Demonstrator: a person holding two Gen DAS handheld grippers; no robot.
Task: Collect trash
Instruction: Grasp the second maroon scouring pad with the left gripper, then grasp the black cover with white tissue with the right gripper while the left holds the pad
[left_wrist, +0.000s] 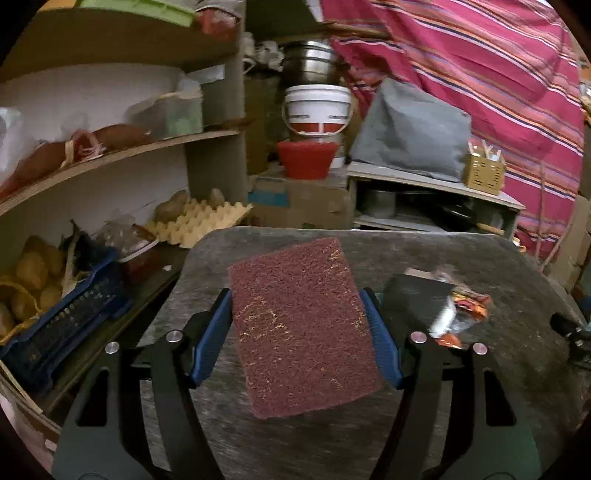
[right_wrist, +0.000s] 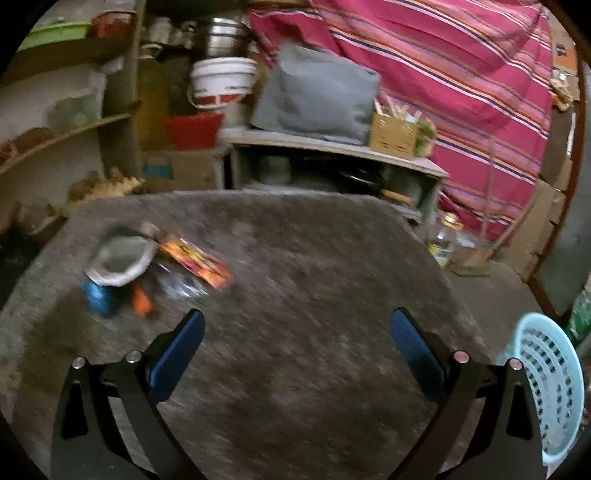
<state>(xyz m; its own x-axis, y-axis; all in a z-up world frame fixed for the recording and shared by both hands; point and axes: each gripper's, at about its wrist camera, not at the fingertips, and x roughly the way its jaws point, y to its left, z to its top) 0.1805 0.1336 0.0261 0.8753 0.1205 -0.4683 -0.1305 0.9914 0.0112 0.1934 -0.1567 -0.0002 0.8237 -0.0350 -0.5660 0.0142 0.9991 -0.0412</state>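
My left gripper is shut on a maroon scouring pad, its blue pads pressing both long edges; the pad hangs tilted above the grey table. In the left wrist view a pile of trash lies right of the pad: a crumpled orange and silver wrapper and a dark flat piece. My right gripper stands open over the bare table with nothing between its fingers. Ahead to its left lie an orange wrapper, a crumpled grey-white piece, a blue scrap and a small orange scrap.
A light blue slatted basket stands at the table's right side, low down. Shelves on the left hold an egg tray and a blue crate of potatoes. Behind the table are a red bowl, a white bucket and a striped cloth.
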